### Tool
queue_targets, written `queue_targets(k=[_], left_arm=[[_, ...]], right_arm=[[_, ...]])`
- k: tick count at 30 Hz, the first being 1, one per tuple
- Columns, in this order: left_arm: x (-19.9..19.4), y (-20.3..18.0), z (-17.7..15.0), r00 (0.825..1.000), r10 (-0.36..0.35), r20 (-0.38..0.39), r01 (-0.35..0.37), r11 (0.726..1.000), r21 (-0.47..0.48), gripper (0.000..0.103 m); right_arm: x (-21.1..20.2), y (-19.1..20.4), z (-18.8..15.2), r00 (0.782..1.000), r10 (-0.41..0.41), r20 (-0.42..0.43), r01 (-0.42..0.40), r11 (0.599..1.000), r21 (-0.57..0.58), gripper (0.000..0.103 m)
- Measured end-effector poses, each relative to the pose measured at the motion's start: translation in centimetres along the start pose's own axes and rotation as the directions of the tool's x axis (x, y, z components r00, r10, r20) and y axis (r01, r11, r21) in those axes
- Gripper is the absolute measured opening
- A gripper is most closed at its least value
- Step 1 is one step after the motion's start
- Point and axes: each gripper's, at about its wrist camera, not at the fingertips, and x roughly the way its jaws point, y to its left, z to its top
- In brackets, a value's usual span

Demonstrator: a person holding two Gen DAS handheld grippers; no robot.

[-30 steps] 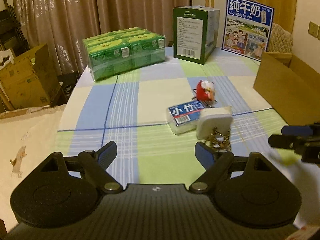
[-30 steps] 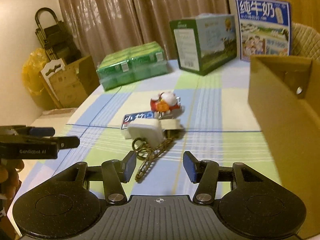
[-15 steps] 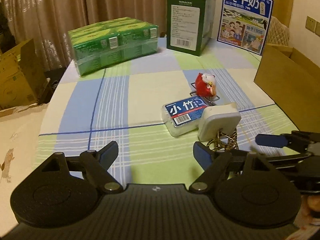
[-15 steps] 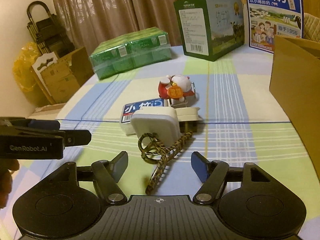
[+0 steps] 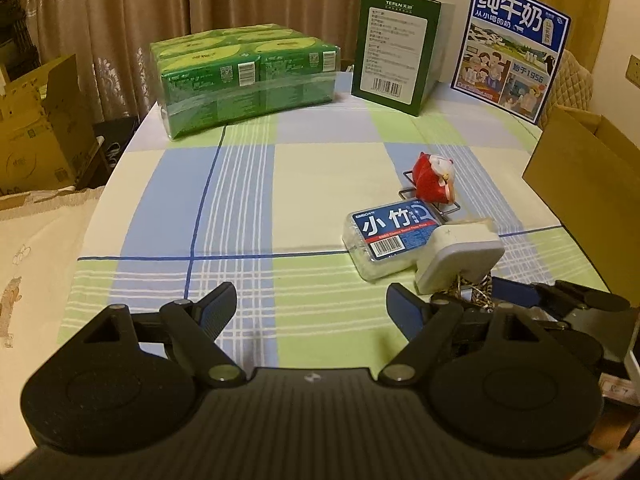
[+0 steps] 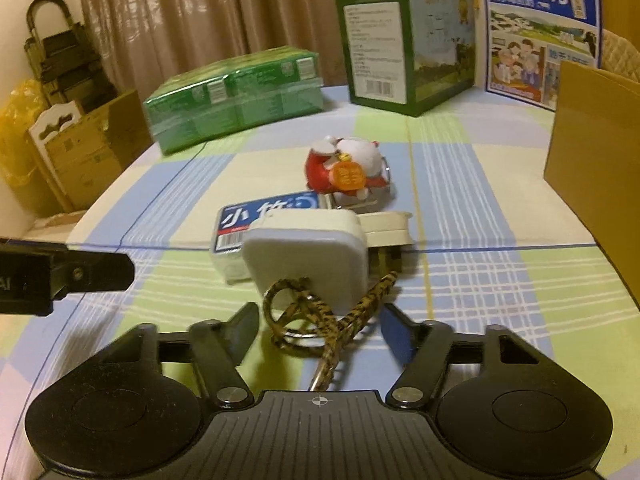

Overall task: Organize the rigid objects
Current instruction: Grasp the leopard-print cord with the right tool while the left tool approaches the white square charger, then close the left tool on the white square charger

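Note:
A white plug adapter (image 6: 306, 258) lies on the checked tablecloth with a patterned brown cord (image 6: 320, 320) looped in front of it. Behind it lie a blue-labelled clear box (image 6: 256, 220) and a red and white toy figure (image 6: 346, 170). My right gripper (image 6: 320, 328) is open, its fingers on either side of the cord loop, just short of the adapter. My left gripper (image 5: 310, 306) is open and empty over the cloth, left of the adapter (image 5: 460, 258), the box (image 5: 386, 236) and the toy (image 5: 434, 178). The right gripper's fingers (image 5: 560, 294) show at its right.
An open cardboard box (image 6: 592, 152) stands at the table's right edge. A green wrapped pack (image 5: 244, 76), a green carton (image 5: 394, 42) and a blue milk carton (image 5: 514, 44) stand at the back. Cardboard boxes (image 5: 40, 128) sit on the floor to the left.
My right gripper has moved forward and down until its fingers flank the cord loop at the adapter. My left gripper has moved forward a little. Both stay open.

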Motion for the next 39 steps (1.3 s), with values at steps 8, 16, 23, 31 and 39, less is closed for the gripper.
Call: queue_targets(k=[8,16,23,31,39], left_arm=[[0.3,-1.2,-0.2,0.999,-0.048,0.000,0.048,0.998,0.032,0.079],[0.5,-2.0,-0.5,0.998,-0.063,-0.009,0.063,0.996,0.055,0.079],[1.0,-3.2,-0.3,0.996,-0.089,-0.010,0.090,0.994,0.067,0.079],[1.6,-4.5,-0.3,0.994,-0.106,-0.017,0.107,0.990,0.096,0.079],[1.8,-6.7,0.0,0.989,-0.148,0.000,0.147,0.982,0.121,0.080]], right_arm=[[-1.3,-1.6,-0.2,0.999,-0.021,-0.033,0.020,0.999,-0.028,0.051],[-2.9,-3.2,-1.7,0.998,-0.060,-0.027,0.056,0.992,-0.116,0.063],[-3.6,-5.2,-2.1,0.998,-0.056,0.010,0.056,0.997,-0.049,0.064],[-3.5,-5.1,-2.0,1.000,-0.020,0.020,0.021,0.996,-0.091,0.037],[-5.0,-6.7,-0.1,1.000,-0.021,0.013,0.022,0.996,-0.088,0.037]])
